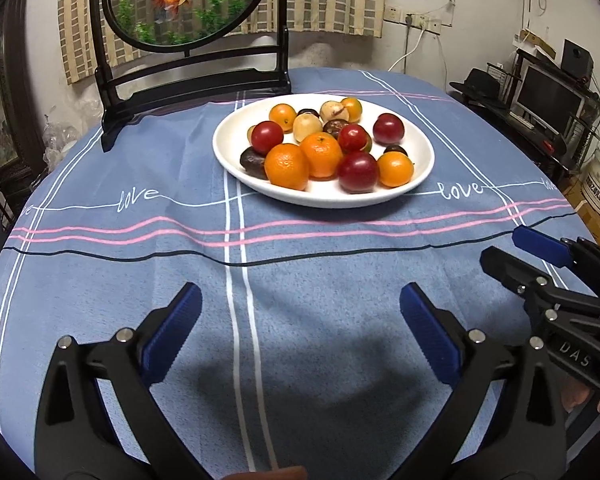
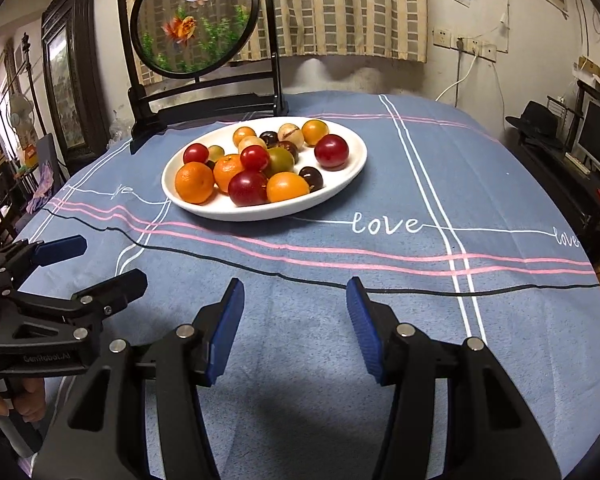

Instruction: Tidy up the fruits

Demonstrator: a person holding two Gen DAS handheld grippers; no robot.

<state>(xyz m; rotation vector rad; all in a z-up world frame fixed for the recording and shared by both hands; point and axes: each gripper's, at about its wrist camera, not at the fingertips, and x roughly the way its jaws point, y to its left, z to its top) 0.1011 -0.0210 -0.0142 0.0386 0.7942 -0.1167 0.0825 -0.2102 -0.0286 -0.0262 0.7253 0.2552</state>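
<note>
right now all the fruits (image 1: 320, 148) sit mixed on the white plate (image 1: 420, 152). the left gripper (image 1: 300, 320) and right gripper (image 2: 296, 320) wait near it, wide open, holding nothing. could be sorted or not.

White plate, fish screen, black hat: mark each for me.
White plate (image 1: 324, 198): left wrist view, bare front rim.
Fish screen (image 2: 196, 20): right wrist view, middle of the round panel.
Black hat (image 2: 538, 118): right wrist view, crown.
</note>
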